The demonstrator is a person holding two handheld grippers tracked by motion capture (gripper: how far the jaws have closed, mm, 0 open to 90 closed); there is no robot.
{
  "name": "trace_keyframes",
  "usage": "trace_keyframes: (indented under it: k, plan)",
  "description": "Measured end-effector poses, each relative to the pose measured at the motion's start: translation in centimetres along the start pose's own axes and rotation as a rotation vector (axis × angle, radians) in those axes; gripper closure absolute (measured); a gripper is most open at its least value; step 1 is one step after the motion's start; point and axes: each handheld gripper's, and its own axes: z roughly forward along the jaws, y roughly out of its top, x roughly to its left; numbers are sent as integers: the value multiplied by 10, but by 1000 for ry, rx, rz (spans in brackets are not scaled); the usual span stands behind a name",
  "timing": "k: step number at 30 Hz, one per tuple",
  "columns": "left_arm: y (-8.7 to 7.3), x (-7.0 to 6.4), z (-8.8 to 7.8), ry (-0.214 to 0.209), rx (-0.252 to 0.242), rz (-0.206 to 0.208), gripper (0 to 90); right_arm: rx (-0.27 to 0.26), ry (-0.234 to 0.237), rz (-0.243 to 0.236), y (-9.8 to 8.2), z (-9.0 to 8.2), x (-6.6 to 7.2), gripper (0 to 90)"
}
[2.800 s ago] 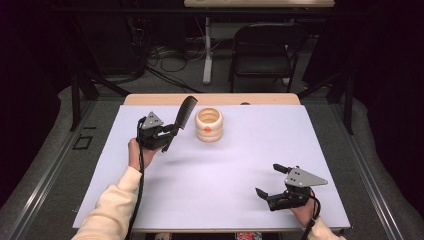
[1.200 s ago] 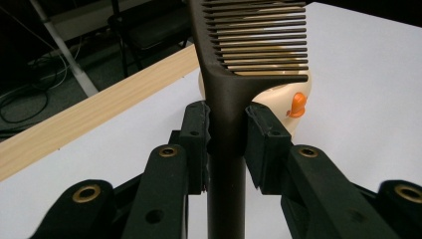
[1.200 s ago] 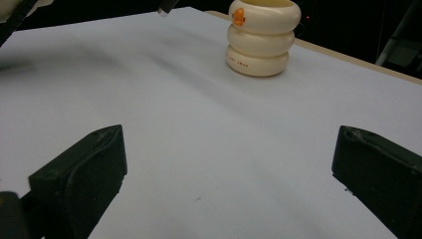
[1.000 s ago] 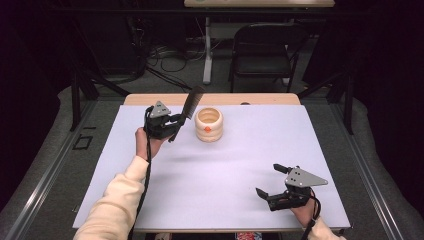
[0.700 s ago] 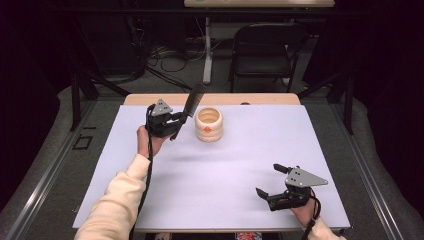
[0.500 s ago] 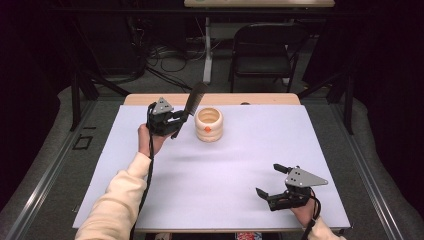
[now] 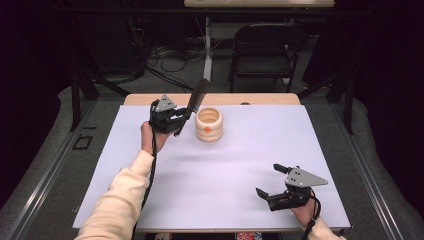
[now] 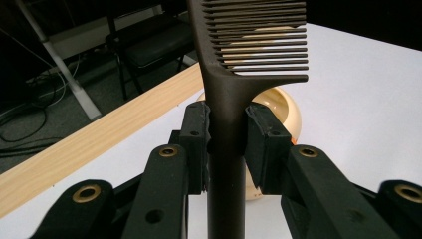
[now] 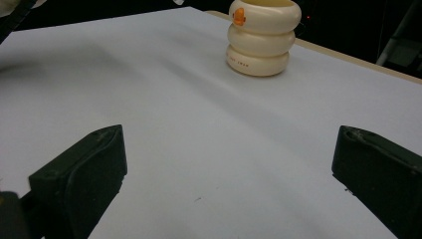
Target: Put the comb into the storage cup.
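Observation:
My left gripper (image 7: pixel 179 120) is shut on the handle of a dark comb (image 7: pixel 196 97), holding it tilted up just left of a cream ribbed cup (image 7: pixel 209 124) near the table's back edge. In the left gripper view the comb (image 8: pixel 226 99) runs up between the two pads, its teeth pointing right, with the cup (image 8: pixel 281 112) right behind it. My right gripper (image 7: pixel 269 181) rests low at the front right of the table, open and holding nothing. Its view shows the cup (image 9: pixel 262 36), with an orange mark, far ahead.
The white tabletop (image 7: pixel 240 160) has a wooden strip (image 7: pixel 225 99) along its back edge. A black folding chair (image 7: pixel 263 47) and floor cables stand beyond the table. Dark curtains surround the area.
My left gripper has carried the comb up and to the right, closer to the cup. The right gripper has stayed put.

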Motion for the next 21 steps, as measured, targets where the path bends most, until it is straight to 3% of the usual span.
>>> trace_keyframes:
  k: [21]
  plan:
    - [18, -5, 7, -5, -26, 17, 716, 1, 0, 0, 0, 0, 0, 1]
